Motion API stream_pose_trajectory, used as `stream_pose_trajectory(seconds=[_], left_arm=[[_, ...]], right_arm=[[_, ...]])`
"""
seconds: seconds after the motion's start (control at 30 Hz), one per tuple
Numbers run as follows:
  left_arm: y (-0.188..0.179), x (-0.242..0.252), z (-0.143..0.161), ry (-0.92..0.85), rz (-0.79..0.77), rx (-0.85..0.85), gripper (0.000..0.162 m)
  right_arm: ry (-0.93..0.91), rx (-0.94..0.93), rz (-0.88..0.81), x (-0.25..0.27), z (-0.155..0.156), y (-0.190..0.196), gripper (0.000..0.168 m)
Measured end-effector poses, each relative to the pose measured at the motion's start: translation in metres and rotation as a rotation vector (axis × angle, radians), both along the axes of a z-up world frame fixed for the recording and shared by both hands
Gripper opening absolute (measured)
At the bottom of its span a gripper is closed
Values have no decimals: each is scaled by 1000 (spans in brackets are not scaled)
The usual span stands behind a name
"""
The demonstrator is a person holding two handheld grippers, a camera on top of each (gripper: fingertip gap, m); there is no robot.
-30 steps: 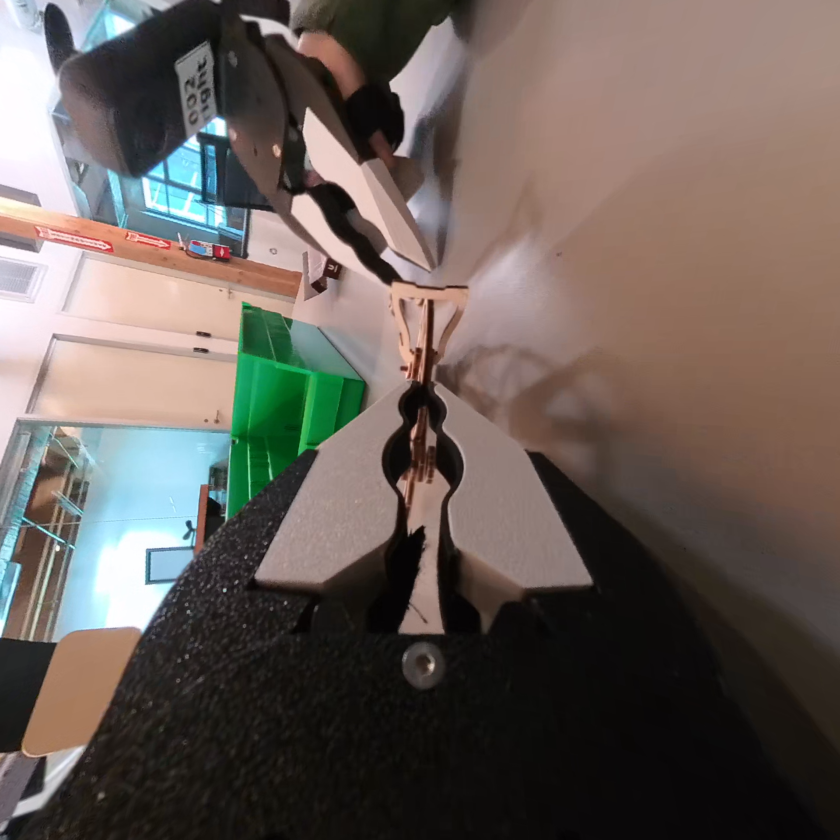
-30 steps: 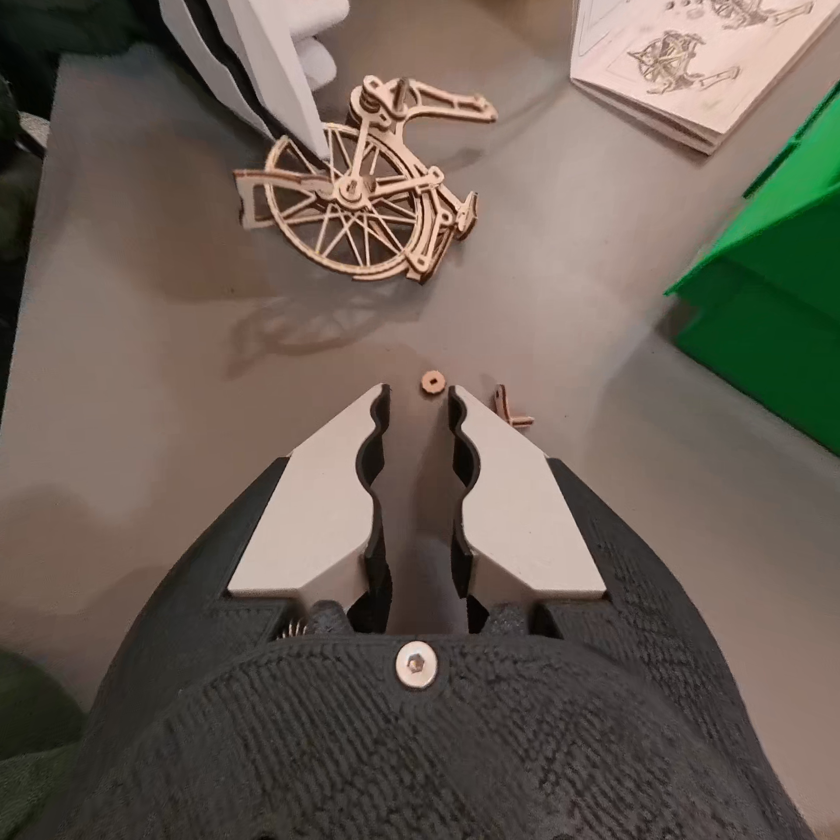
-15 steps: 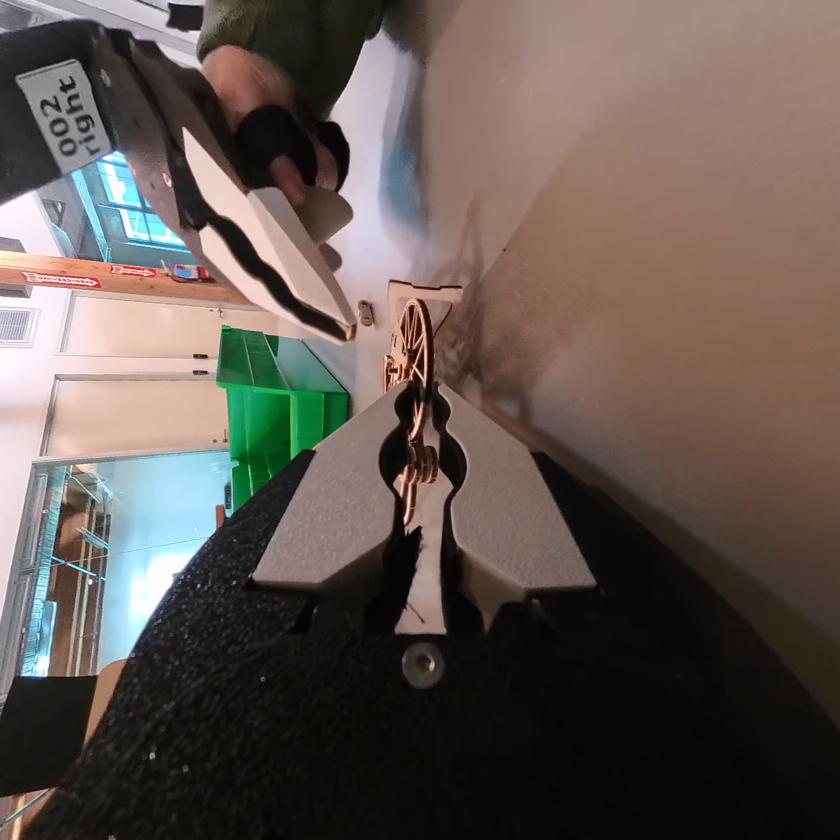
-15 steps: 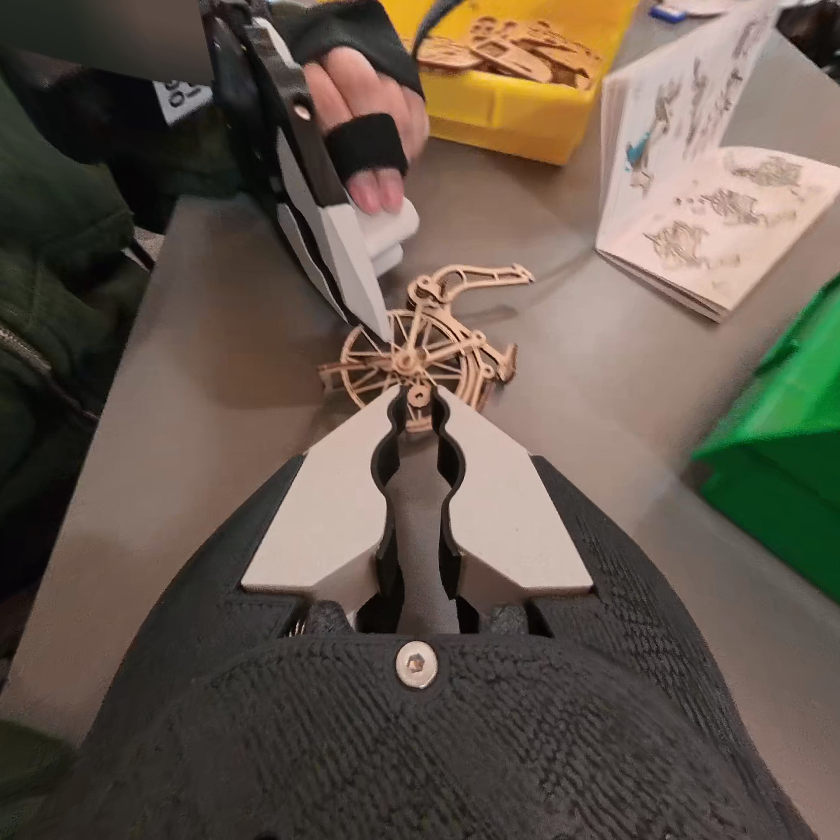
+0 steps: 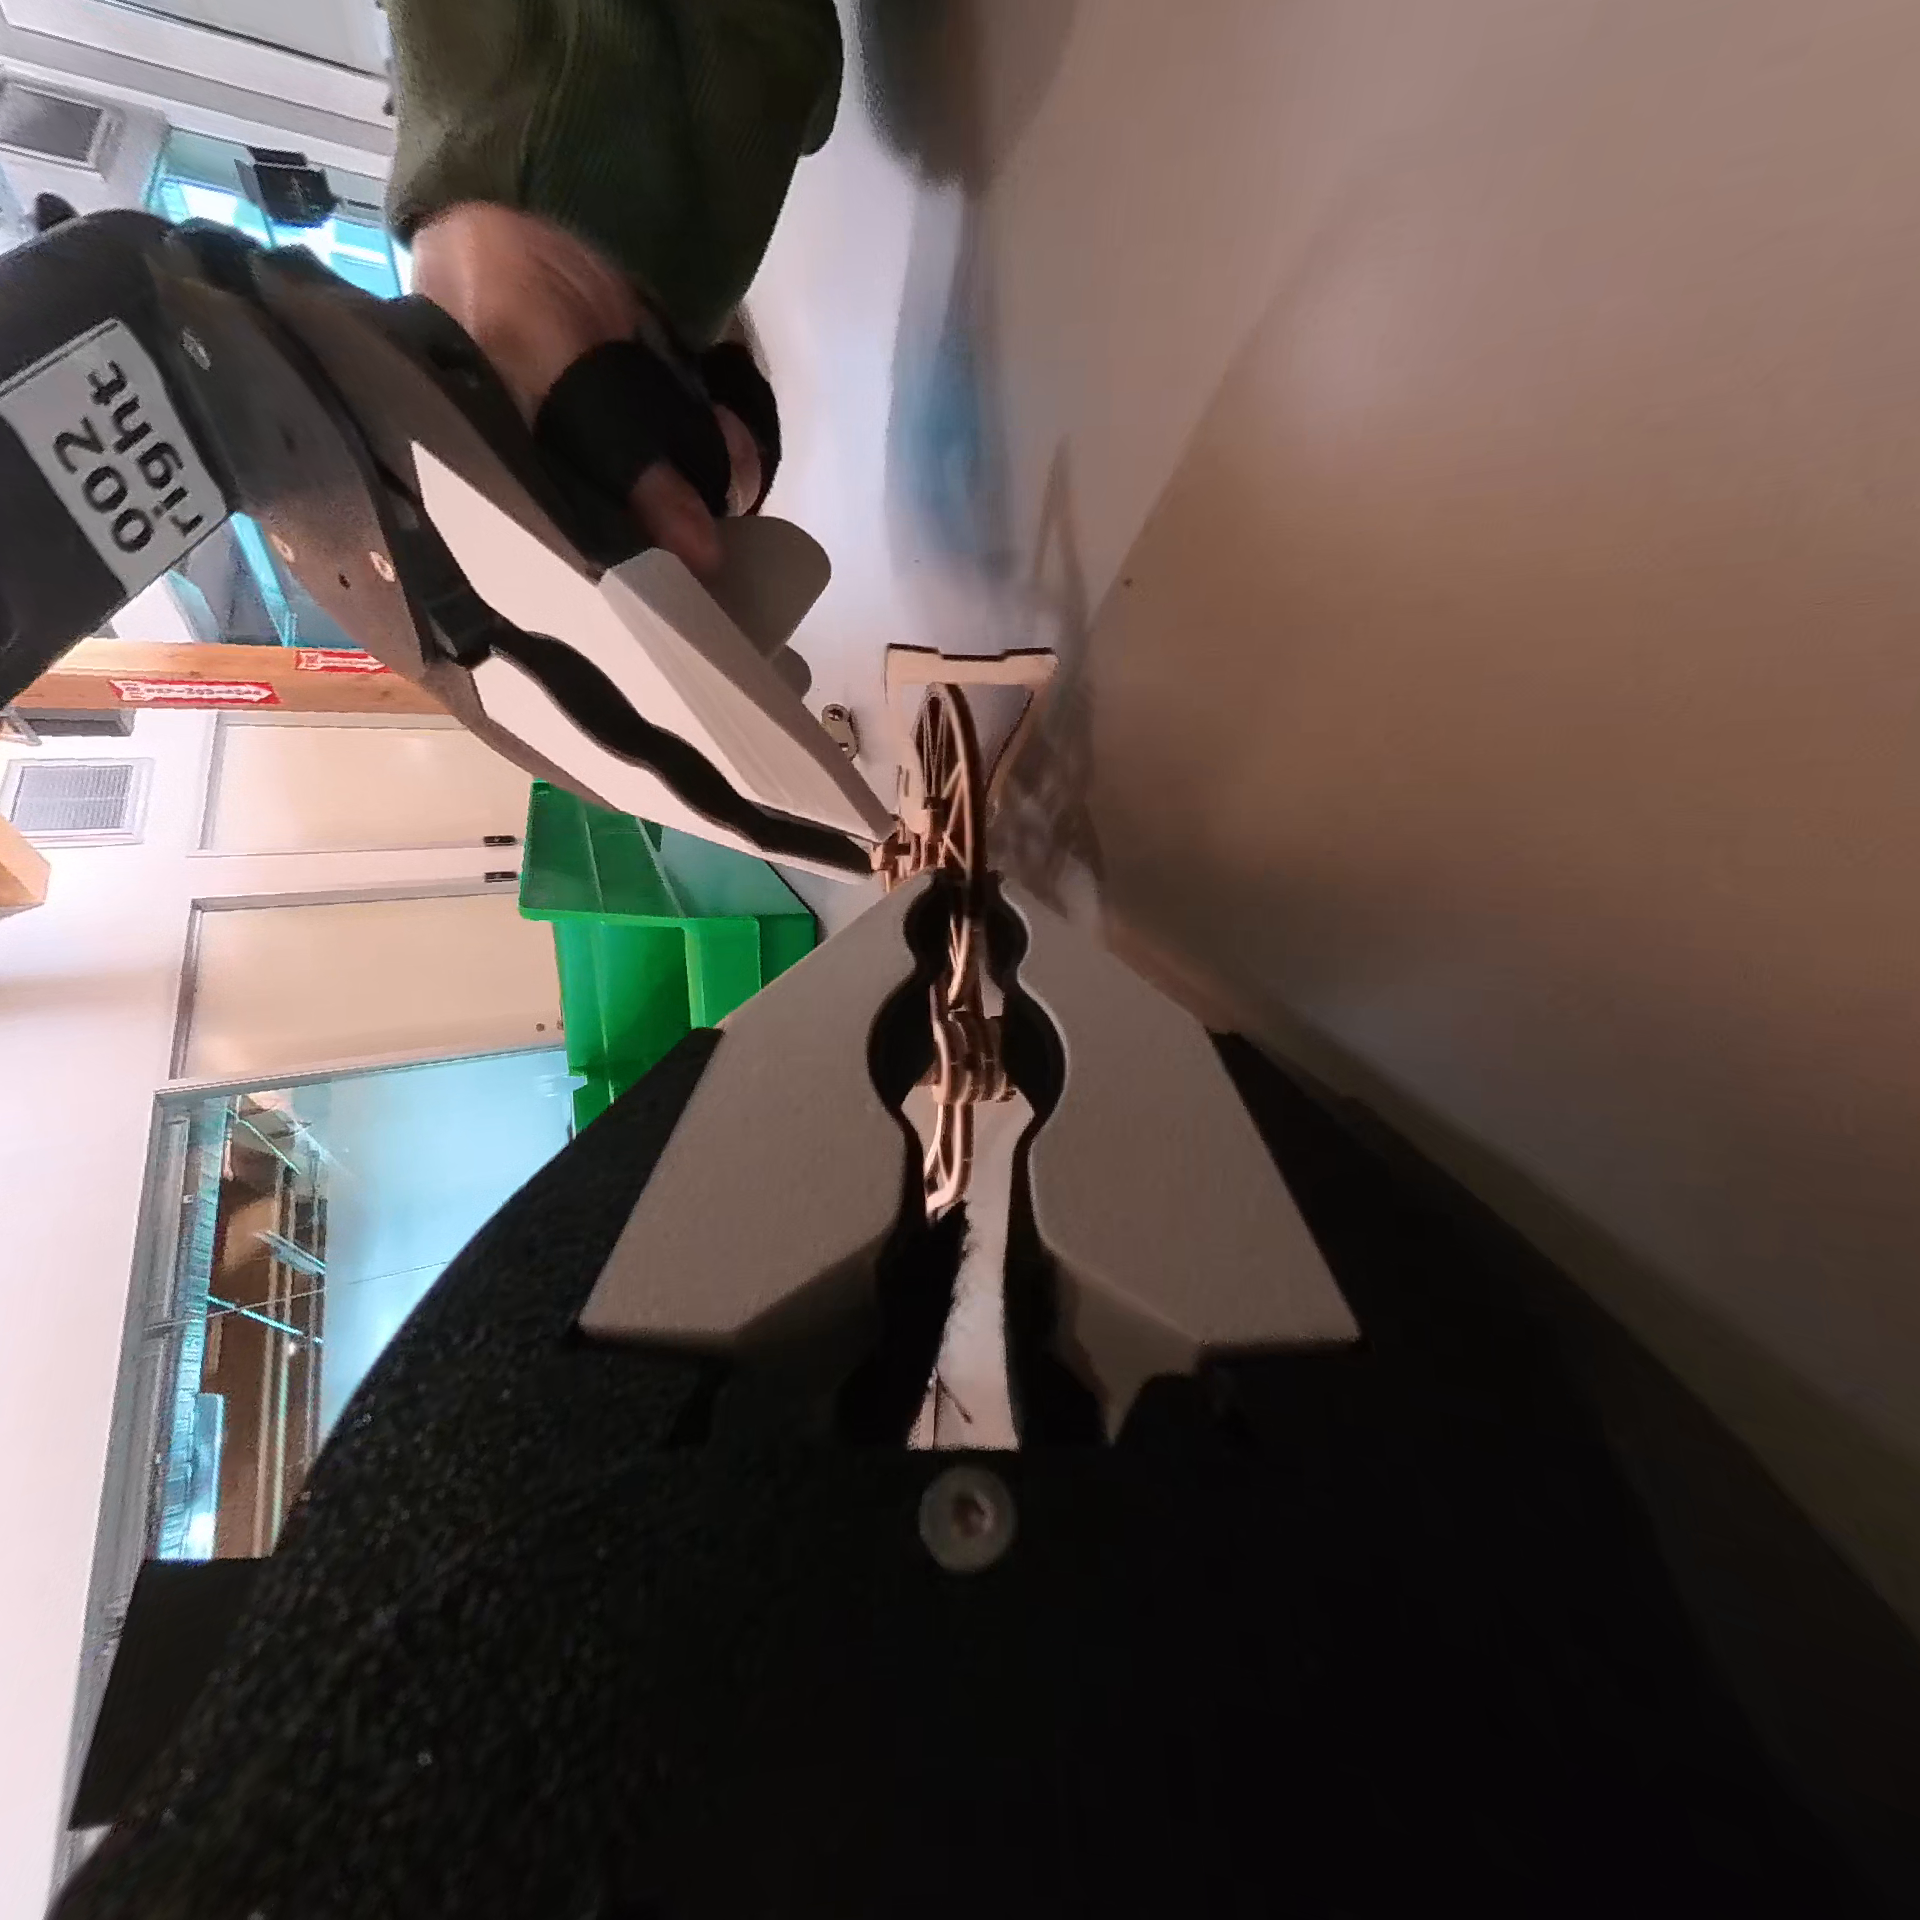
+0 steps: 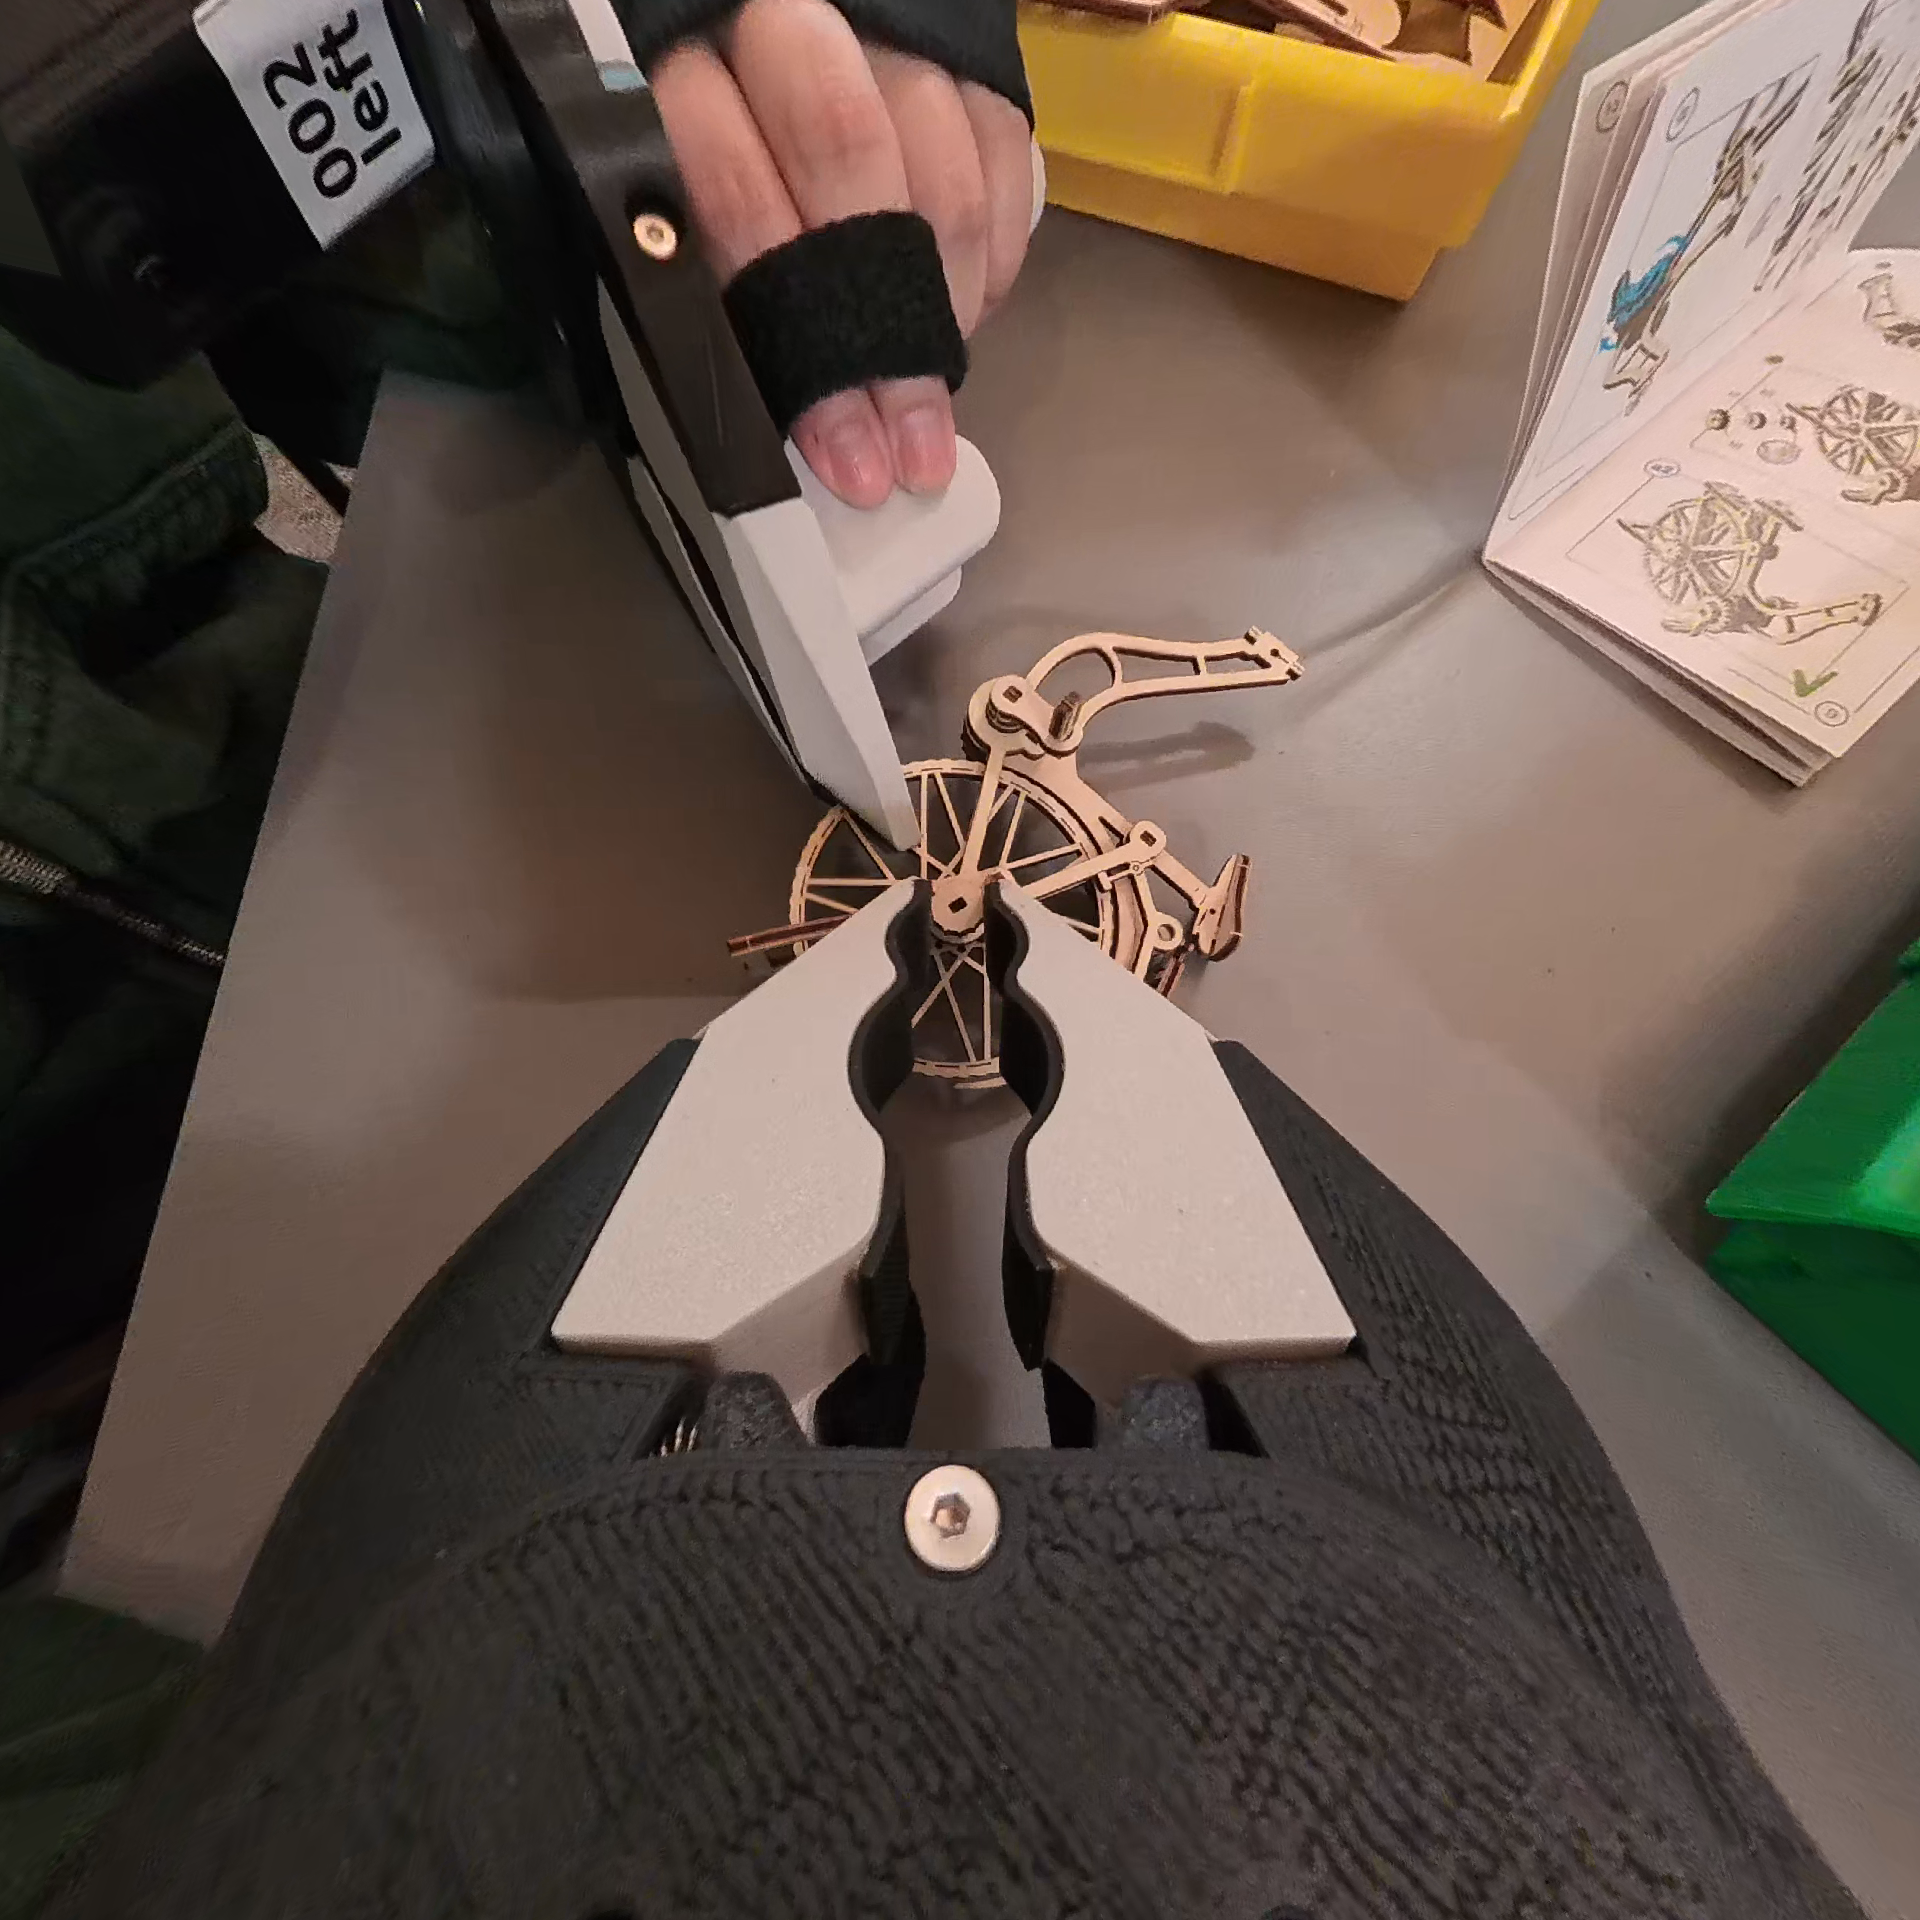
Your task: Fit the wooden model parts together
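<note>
Wheel model (image 6: 1023, 862) sits at frame centre above the grey counter (image 6: 520, 644), clamped at its rim by the left hand-held gripper (image 5: 961, 883). Right hand-held gripper (image 6: 956, 894) is pinched on the small disc (image 6: 953, 906) at the hub.

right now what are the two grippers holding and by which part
The left gripper is shut on the wooden wheel model, clamping the spoked wheel edge-on across rim and spokes. The right gripper pinches a small round wooden piece at the wheel's hub.
</note>
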State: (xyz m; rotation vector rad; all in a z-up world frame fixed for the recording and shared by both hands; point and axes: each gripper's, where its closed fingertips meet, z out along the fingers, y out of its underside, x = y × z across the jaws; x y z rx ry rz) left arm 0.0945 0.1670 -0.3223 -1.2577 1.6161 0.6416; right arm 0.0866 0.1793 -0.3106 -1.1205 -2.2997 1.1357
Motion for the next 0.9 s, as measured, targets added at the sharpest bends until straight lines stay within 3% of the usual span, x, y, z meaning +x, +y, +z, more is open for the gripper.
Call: stream_pose_trajectory(seconds=[0.03, 0.9], left_arm=[[0, 0, -1, 7, -1, -2, 3], [-3, 2, -6, 96, -47, 29, 3]], right_arm=[[-3, 4, 2, 0, -1, 0, 8], [-72, 66, 181, 4, -5, -6, 8]])
